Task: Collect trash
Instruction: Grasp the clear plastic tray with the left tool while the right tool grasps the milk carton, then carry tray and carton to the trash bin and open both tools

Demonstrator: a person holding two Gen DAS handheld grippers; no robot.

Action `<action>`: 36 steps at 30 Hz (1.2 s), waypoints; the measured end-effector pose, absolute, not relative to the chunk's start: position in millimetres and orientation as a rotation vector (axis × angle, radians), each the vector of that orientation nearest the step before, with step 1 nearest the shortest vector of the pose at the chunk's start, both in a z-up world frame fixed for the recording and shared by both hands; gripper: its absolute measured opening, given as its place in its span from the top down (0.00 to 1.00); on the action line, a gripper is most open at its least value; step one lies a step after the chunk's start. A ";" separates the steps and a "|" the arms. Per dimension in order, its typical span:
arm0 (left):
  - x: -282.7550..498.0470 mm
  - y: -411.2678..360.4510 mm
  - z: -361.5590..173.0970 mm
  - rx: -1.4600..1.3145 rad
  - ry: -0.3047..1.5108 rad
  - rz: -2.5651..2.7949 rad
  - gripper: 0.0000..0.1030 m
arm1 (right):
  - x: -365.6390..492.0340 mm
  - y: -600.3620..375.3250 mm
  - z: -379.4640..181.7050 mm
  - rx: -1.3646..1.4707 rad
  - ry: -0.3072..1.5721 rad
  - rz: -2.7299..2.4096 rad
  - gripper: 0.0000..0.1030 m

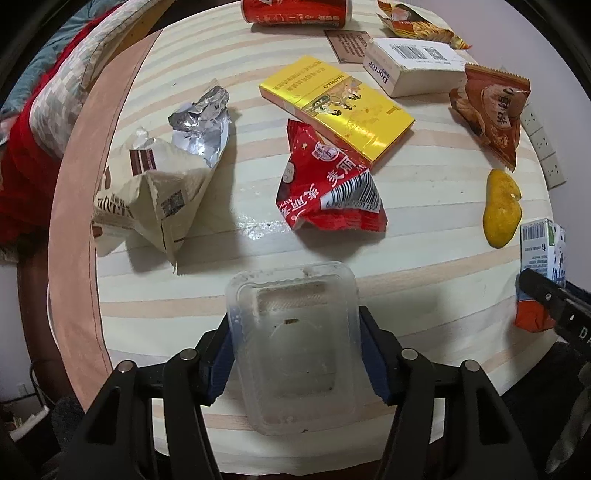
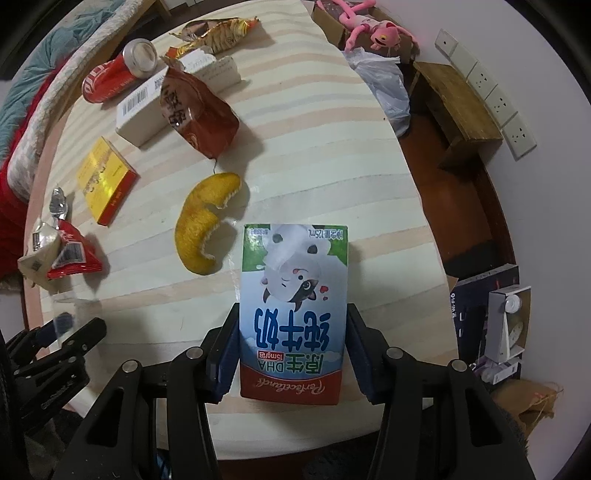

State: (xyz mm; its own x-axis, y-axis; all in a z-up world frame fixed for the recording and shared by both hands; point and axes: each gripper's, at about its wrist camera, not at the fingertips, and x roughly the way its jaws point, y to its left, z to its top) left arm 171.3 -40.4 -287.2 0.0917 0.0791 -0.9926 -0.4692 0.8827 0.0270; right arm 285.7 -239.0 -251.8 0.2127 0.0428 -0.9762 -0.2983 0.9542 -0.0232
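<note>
My left gripper (image 1: 293,354) is shut on a clear plastic tray (image 1: 293,343) above the near edge of the striped table (image 1: 406,288). My right gripper (image 2: 291,347) is shut on a small milk carton (image 2: 293,306), which also shows at the right in the left wrist view (image 1: 541,273). On the table lie a red wrapper (image 1: 325,188), a beige bag (image 1: 147,192), a foil wrapper (image 1: 203,122), a yellow box (image 1: 336,107), an orange peel (image 2: 207,221), a brown snack bag (image 2: 195,110), a white box (image 1: 413,66) and a red can (image 1: 295,11).
A bed with a quilt (image 1: 44,92) runs along the table's left side. Right of the table are a wooden bench (image 2: 458,107), a plastic bag (image 2: 384,85), a pink plush toy (image 2: 369,29), wall sockets (image 2: 491,92) and boxes on the floor (image 2: 495,328).
</note>
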 end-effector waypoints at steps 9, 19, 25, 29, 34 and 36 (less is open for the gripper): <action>134.5 -44.9 -245.8 -0.250 1.301 0.464 0.45 | 257.2 -227.2 -231.5 -0.232 1.266 0.272 0.49; 59.5 2.1 -129.5 -0.256 1.029 0.517 0.45 | 184.4 -179.9 -147.5 -0.200 1.077 0.437 0.49; -0.1 78.5 -95.8 -0.333 0.935 0.604 0.45 | 138.7 -94.3 -107.1 -0.223 1.025 0.616 0.50; -50.6 127.9 -86.0 -0.374 0.895 0.686 0.45 | 98.8 -25.9 -102.8 -0.253 1.023 0.756 0.50; -125.5 210.1 -100.1 -0.498 0.880 0.821 0.45 | 39.2 95.8 -132.5 -0.360 1.069 0.943 0.50; -157.1 251.7 -119.4 -0.574 0.889 0.883 0.45 | 19.8 135.1 -153.1 -0.398 1.101 0.999 0.50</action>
State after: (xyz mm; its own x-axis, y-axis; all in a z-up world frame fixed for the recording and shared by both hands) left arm -157.1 251.7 -119.4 0.3319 0.4116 -0.8488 -0.8458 0.5283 -0.0746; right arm 19.8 135.1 -153.1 0.0968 0.4695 -0.8776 -0.8277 0.5276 0.1910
